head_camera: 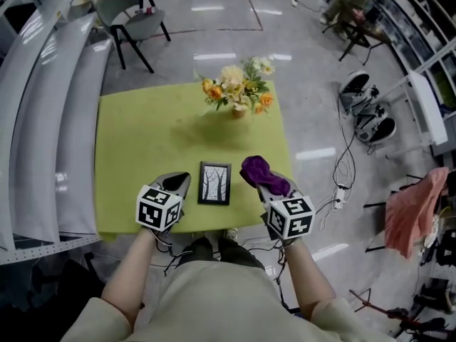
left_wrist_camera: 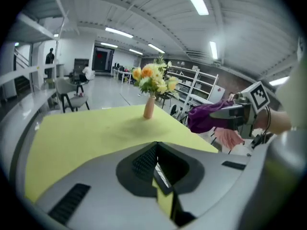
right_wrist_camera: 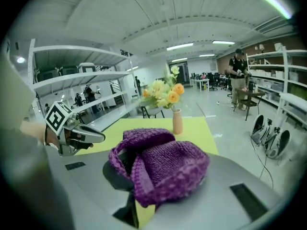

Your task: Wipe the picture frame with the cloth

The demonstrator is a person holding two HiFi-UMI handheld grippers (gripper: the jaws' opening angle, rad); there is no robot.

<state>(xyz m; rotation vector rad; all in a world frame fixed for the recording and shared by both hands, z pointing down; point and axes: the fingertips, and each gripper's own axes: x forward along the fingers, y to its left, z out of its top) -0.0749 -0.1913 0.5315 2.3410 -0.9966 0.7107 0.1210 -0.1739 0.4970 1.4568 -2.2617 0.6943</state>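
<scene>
The picture frame [head_camera: 214,183] is a small, upright rectangle with a black border. It lies flat and shows dark bare trees on a white ground. It sits near the front edge of the green table [head_camera: 142,134], about midway along that edge, between the two grippers and touching neither.

There is one frame, one cloth, one vase and two grippers. The cloth [head_camera: 264,174] is a purple knitted piece, bunched into folds. It is up off the table, to the right of the frame and near the table's front right corner.

The right gripper [head_camera: 261,185] has its jaws closed on the cloth. In the right gripper view the knit is heaped over the jaw tips and hides most of them. The left gripper [head_camera: 181,181] is just to the left of the frame, above the front edge. In the left gripper view its jaws are pressed together with nothing between them.

The vase [head_camera: 239,110] is slim and tan, and stands upright near the far edge of the table, roughly at its middle. It holds a bunch of flowers [head_camera: 238,85] in yellow, orange and white, with green leaves.
</scene>
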